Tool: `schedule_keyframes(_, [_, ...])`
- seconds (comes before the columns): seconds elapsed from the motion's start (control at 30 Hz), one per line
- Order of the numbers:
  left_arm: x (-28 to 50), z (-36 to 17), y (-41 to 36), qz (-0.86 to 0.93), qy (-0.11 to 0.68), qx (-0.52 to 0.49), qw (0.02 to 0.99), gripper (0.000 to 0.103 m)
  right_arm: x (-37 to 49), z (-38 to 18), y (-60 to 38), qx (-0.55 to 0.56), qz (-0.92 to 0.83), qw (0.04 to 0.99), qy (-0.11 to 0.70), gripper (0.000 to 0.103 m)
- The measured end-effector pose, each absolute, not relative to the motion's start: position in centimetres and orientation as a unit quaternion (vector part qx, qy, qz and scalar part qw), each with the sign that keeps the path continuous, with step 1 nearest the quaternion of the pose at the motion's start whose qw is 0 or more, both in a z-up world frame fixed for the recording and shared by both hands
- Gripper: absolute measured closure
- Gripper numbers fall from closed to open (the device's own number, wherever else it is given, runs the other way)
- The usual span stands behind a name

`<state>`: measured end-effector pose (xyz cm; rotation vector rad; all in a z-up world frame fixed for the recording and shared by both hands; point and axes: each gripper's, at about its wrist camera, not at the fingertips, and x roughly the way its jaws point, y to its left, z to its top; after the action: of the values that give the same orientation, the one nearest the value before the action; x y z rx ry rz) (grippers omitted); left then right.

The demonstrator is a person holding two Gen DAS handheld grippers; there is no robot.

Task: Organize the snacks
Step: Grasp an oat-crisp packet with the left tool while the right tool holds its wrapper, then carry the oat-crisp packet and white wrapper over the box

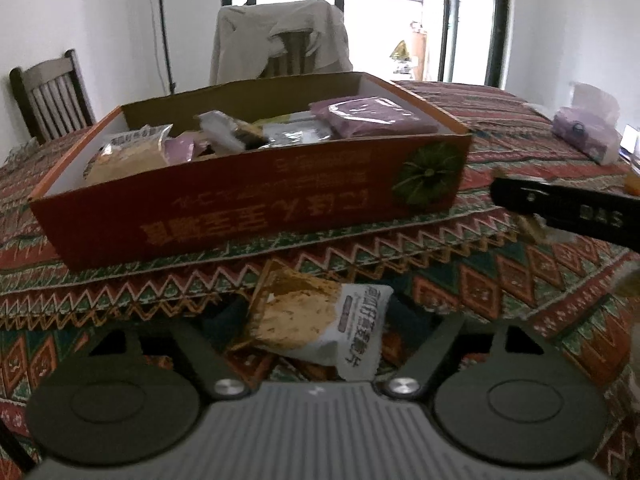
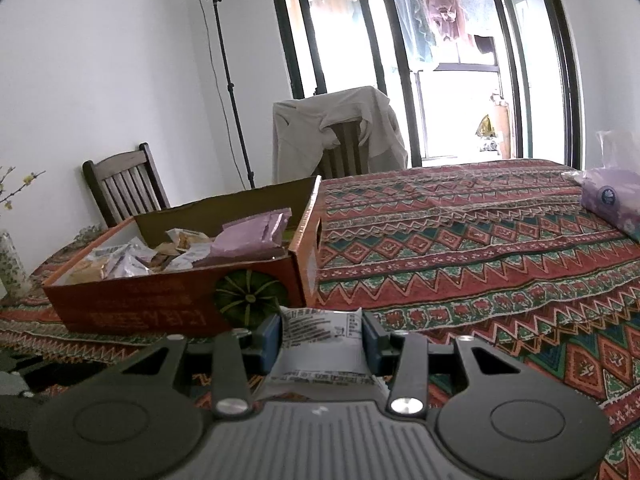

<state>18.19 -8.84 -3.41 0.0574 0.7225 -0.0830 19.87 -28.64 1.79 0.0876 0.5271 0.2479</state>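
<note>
**Two snack packets on their way to the box**

R gripper [image 2: 322, 346] is clamped on a white printed snack packet [image 2: 320, 340], held just short of the orange cardboard box [image 2: 132, 308], prob for dropping in w/ the other snacks. L gripper [image 1: 316, 344] straddles a white-and-tan cracker packet [image 1: 320, 324] on the patterned red tablecloth [image 1: 500, 280]; fingertips out of view, so grip can't be told. The box's near wall stands in the way. Purple tissue pack [image 2: 608, 200] sits well apart
</note>
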Motion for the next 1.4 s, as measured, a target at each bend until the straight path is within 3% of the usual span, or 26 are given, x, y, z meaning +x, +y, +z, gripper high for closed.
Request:
schedule_keyframes(0.07, [17.9, -3.3, -9.0, -0.046, 0.351, 0.031, 0.935, 0.036, 20.0, 1.7, -28.6, 0.042, 0.121, 0.956, 0.263, 0.062])
schedule_keyframes(0.2, [17.4, -3.3, -9.3, -0.050, 0.346, 0.035, 0.936, 0.041, 20.1, 1.6, -28.5, 0.044, 0.126, 0.956, 0.263, 0.062])
schedule_keyframes(0.8, [15.9, 1.0, -5.7, -0.033, 0.269, -0.002, 0.963, 0.042, 18.2, 4.2, -26.2, 0.000, 0.144, 0.969, 0.199, 0.062])
schedule_keyframes(1.4, [21.6, 7.2, -0.7, 0.004, 0.185, -0.041, 0.982, 0.042, 23.3, 9.8, -20.5, -0.014, 0.150, 0.975, 0.160, 0.062])
